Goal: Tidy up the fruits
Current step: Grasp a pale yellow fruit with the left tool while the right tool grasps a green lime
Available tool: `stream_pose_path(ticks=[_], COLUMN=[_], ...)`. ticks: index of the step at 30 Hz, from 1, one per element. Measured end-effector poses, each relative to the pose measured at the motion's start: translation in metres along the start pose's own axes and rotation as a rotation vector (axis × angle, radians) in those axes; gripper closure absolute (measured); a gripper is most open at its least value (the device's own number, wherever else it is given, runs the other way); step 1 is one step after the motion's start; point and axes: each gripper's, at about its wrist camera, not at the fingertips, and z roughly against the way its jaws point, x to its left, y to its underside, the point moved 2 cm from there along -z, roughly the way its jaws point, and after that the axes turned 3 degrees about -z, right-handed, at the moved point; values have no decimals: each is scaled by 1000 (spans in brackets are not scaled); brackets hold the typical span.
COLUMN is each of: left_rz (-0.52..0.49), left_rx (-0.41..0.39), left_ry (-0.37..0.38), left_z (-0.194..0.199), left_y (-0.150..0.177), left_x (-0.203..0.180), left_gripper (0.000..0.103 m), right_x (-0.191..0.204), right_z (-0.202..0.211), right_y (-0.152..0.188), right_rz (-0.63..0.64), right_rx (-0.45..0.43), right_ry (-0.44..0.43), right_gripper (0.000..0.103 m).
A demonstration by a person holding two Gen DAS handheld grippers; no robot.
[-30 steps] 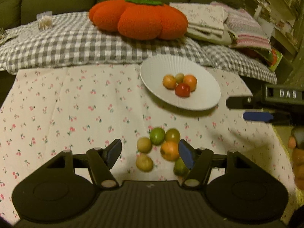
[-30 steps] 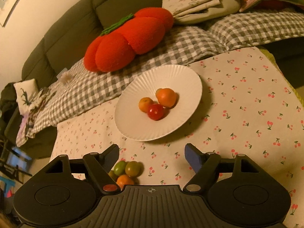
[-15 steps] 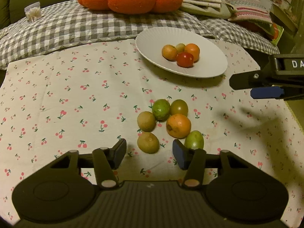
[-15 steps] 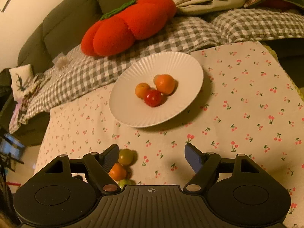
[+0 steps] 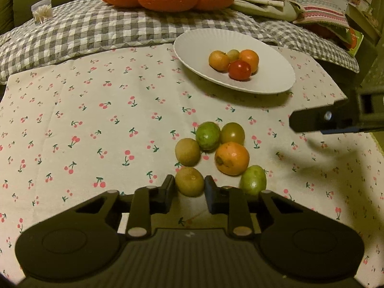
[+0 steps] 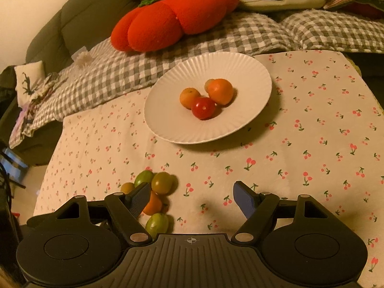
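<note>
- Fingers of the left gripper (image 5: 189,189) have just been closing and now clamp the nearest brownish fruit (image 5: 189,184) on the cherry-print cloth (image 5: 72,120).
- Left wrist view: six loose fruits sit near the middle; four more lie on the white plate (image 5: 264,81), far right.
- Good practice, I judge: lift straight up before swinging to the plate, so the neighbouring orange fruit (image 5: 231,158) is not nudged.
- Right wrist view: the right gripper (image 6: 192,198) has its fingers wide apart, holding nothing, hovering over bare cloth right of the loose cluster.
- Only five loose fruits show here; the plate (image 6: 168,120) shows four, one half hidden.
</note>
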Motion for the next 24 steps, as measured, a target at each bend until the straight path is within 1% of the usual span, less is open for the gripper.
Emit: stream_pose_path(ticks=[3,12,14,17,19,21,22,23,24], left_rz=[13,93,114,142,156,161,161,160,160], left_rx=[0,-22,-26,-30,-29,-30,-32,-34,-37], left_ry=[-10,1,3,-10,-16,-14,-13,-12,-10], left_z=[2,19,22,23,23,24,24,25,25], left_y=[-1,-7,-8,-10,-10,-10,-10,-10,-11], left_x=[1,16,21,28,33,35,35,35,35], left_gripper=[78,78,78,78,78,78,78,78,78], right_x=[3,9,12,20,26,35,40,44,48], right_z=[-5,-16,-21,-34,-44,-50,-52,-52,-52], right_y=[3,10,13,22,28,34,36,38,39], right_rz=[26,59,68,67,70,107,138,171,196], right_rx=[22,65,80,127,160,172,166,157,149], right_ry=[7,-1,-24,-93,-102,-98,-86,-72,-61], right_gripper=[26,26,26,26,26,25,26,30,41])
